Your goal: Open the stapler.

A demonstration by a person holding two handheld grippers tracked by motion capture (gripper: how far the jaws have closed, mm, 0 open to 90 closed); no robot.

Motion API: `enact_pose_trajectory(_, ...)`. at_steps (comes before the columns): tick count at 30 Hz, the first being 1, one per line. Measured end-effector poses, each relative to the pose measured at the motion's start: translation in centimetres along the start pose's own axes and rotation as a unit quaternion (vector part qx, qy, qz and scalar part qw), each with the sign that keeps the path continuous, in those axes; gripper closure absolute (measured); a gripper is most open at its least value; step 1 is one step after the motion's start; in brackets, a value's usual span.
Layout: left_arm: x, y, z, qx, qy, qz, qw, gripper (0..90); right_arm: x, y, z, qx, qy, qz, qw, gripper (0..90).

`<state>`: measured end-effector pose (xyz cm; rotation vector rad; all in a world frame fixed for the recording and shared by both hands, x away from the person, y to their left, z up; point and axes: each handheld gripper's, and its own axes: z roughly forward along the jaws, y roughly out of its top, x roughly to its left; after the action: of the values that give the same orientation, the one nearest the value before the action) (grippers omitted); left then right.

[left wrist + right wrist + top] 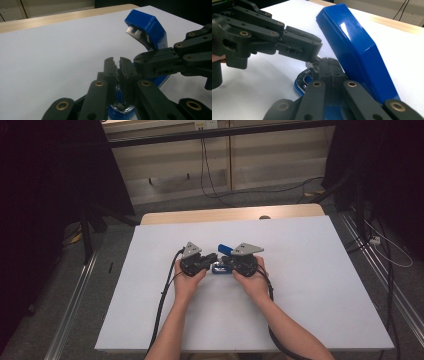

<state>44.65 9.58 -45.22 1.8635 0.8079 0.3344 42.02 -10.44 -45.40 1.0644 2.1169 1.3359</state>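
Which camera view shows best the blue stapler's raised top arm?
The right gripper view: the blue stapler shows its raised arm's whole outer side, large and sharp. The left gripper view shows its tip and metal underside; the high view, a small blue patch between both claws.

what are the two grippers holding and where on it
Both are shut on the open blue stapler: left gripper and right gripper each pinch its lower metal part, beneath the raised blue top.

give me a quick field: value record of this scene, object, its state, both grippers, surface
object: blue stapler
state: top arm swung up and open, base on the table
left gripper: jaws closed on a metal part of the stapler's base
right gripper: jaws closed low on the stapler, beside the raised arm
hands: one on each gripper, meeting at table centre
surface: white table, wooden edge at the far side
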Motion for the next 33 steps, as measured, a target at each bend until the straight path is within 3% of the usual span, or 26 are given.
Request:
enact_pose_trajectory(9, -0.2, -0.4, 0.4, 0.013, -0.001, 0.009, 0.9999, 88.4, 0.4, 0.0, 0.1, 0.004, -0.002, -0.008, 1.0000, 90.0)
enact_pose_trajectory(13, -0.3, -0.4, 0.4, 0.011, -0.002, 0.002, 0.9999, 89.1, 0.6, 0.1, 0.1, 0.004, -0.011, -0.017, 0.9998, 90.0)
enact_pose_trajectory(15, -0.2, -0.7, 0.6, 0.024, 0.002, 0.016, 0.9996, 90.0, 0.6, 0.1, 0.0, 0.005, -0.012, -0.013, 0.9998, 90.0)
enact_pose_trajectory(33, -0.6, -0.8, 0.7, 0.023, 0.009, 0.026, 0.9994, 90.0, 0.7, 1.3, -0.5, -0.006, -0.040, -0.001, 0.9992, 90.0)
